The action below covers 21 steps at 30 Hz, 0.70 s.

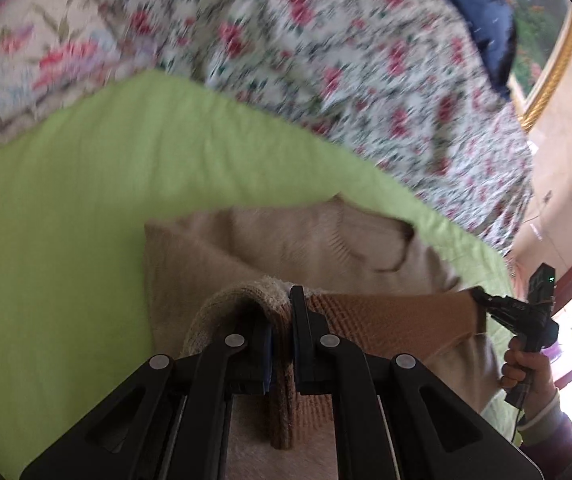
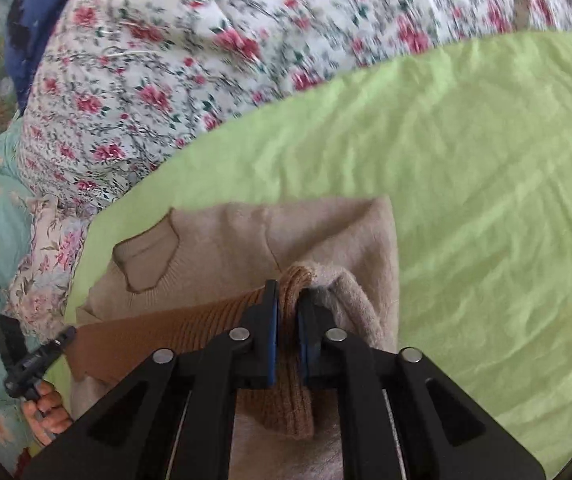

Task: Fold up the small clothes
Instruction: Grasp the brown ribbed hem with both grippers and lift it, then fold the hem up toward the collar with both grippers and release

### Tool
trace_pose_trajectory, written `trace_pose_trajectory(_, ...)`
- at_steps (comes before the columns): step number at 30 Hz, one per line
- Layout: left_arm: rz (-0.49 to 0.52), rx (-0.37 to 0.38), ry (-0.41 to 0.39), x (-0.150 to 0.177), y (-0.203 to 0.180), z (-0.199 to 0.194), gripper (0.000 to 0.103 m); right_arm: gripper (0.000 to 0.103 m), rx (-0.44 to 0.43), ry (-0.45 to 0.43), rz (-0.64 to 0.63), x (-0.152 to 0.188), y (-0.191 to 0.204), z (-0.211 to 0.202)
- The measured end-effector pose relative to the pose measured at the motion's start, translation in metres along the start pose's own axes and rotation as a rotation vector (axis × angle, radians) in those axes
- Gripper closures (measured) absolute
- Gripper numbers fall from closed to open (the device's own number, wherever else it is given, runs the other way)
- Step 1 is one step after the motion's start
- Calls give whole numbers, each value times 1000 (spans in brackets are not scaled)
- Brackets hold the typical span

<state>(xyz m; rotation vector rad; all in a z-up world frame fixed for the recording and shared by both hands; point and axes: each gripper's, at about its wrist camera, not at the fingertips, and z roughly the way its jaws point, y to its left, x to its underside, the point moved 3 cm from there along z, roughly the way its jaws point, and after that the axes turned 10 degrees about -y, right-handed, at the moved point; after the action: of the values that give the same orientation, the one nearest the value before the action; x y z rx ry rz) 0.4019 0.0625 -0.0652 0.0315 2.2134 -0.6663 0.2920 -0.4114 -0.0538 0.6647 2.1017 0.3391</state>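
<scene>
**Sweater pinched at both hem corners over the green sheet**

The sweater [image 1: 278, 240] is beige with a brown ribbed hem band, and it sits in the lower middle of both views, lying on the green sheet [image 1: 66, 208] of the bed. Its neckline shows right of centre in your left wrist view and at centre left in your right wrist view.

Your left gripper [image 1: 282, 312] has its fingers pressed almost together, pinching a bunched corner where the brown band meets the beige knit. A fold of fabric rides up over the left finger and hangs down between the two.

Your right gripper [image 2: 286, 304] also has its fingers nearly together, pinching the brown ribbing at the other end of the band. Beige knit bulges over the right finger.

The brown band runs stretched between the two grips: in the left wrist view it reaches toward the right gripper at the right edge, held by your right hand [image 1: 526, 364]; in the right wrist view it reaches toward the left gripper at lower left, held by your left hand [image 2: 46, 412].

A floral quilt [image 2: 206, 60] fills the top of both frames, blurred. A dark blue cloth [image 1: 478, 8] lies at the upper right of the left wrist view, with a gold picture frame [image 1: 554, 68] beside it.
</scene>
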Motion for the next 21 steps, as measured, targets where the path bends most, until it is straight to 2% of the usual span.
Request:
trace_pose_trajectory(3,-29,1,41,11,3,-1,93,83,13,-14,38,2,-6,-17)
trace_pose_trajectory(4,-36,17,41,15,2,-8,91,83,20,-51,21,3,-3,-32)
trace_pose_trajectory(6,-31,52,37,26,-10,-27,81,82,14,-105,-34,6,10,-58)
trace_pose_trajectory(7,-18,71,35,32,-18,-36,79,81,-24,-120,-82,13,24,-69)
trace_pose_trajectory(9,20,119,49,51,-42,-45,73,81,-134,-50,-207,34,57,-70)
trace_pose_trajectory(10,37,142,70,59,-53,-43,73,81,-182,48,-296,52,79,-60)
trace_pose_trajectory(12,72,191,137,77,-78,-28,73,81,-212,196,-414,79,102,-38)
trace_pose_trajectory(13,95,195,161,81,-86,-20,73,81,-199,255,-476,90,110,-23)
trace_pose_trajectory(14,127,178,175,84,-91,-11,73,81,-177,269,-500,92,111,-13)
trace_pose_trajectory(16,166,134,190,81,-92,6,75,82,-130,269,-459,79,99,8)
trace_pose_trajectory(19,137,64,197,57,-72,28,80,82,-27,197,-345,41,68,30)
trace_pose_trajectory(21,129,-9,154,32,-54,35,80,82,56,108,-249,14,47,33)
